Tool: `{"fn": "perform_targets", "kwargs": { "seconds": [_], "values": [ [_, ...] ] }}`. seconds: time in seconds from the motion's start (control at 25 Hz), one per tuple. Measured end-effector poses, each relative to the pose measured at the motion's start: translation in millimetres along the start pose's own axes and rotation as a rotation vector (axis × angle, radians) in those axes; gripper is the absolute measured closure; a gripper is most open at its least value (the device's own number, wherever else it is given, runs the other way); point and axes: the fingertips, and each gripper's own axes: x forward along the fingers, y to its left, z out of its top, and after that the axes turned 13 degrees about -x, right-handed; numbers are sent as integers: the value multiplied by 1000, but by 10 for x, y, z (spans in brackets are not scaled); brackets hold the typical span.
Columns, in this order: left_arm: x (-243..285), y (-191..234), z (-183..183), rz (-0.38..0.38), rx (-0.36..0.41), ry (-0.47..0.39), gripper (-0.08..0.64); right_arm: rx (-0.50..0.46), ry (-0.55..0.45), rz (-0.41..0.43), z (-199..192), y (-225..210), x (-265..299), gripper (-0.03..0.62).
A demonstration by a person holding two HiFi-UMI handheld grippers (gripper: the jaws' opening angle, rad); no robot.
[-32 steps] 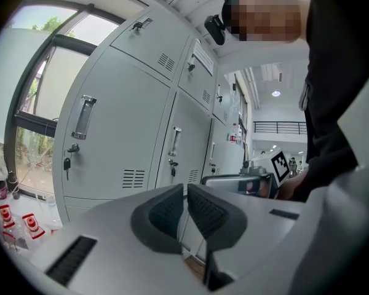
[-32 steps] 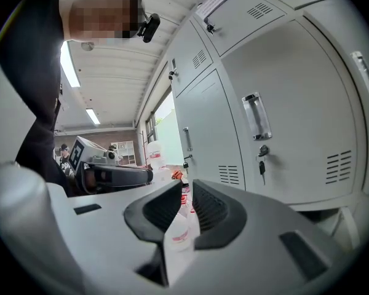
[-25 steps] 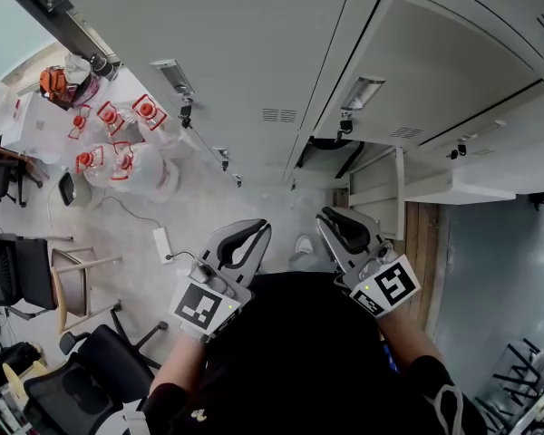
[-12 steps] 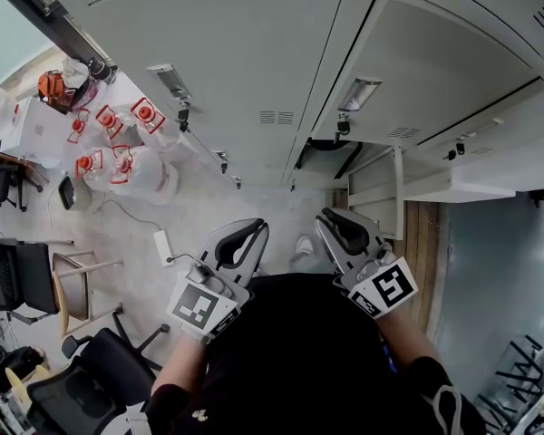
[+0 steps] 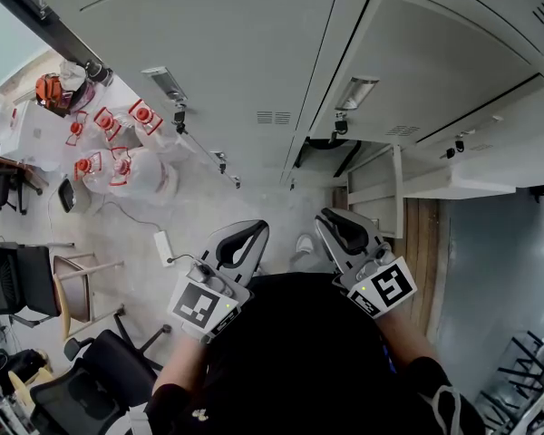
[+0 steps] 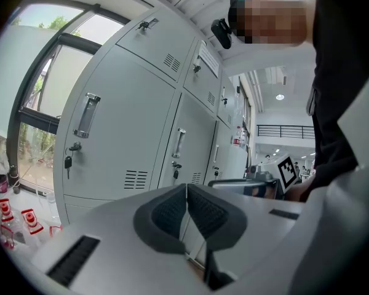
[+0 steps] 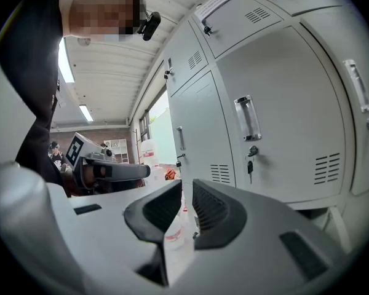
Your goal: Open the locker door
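- Evidently, the locker door stood shut, flush with its neighbours, with its handle above a hanging key.
- Both claws hovered well short of that door. The left claw had its jaws pressed together and the right claw was pinched nearly closed, both empty.
- A shut door fitted a stance before the pull, or a door closed again.
- Any pull would have called for parted jaws around the handle.
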Motion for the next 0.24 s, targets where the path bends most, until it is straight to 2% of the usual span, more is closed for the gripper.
{"fn": "perform_targets", "kwargs": {
  "seconds": [0.24],
  "values": [
    [6, 30, 9, 7, -13, -5, 537, -6, -1, 0, 7, -30, 6, 525]
  ]
}}
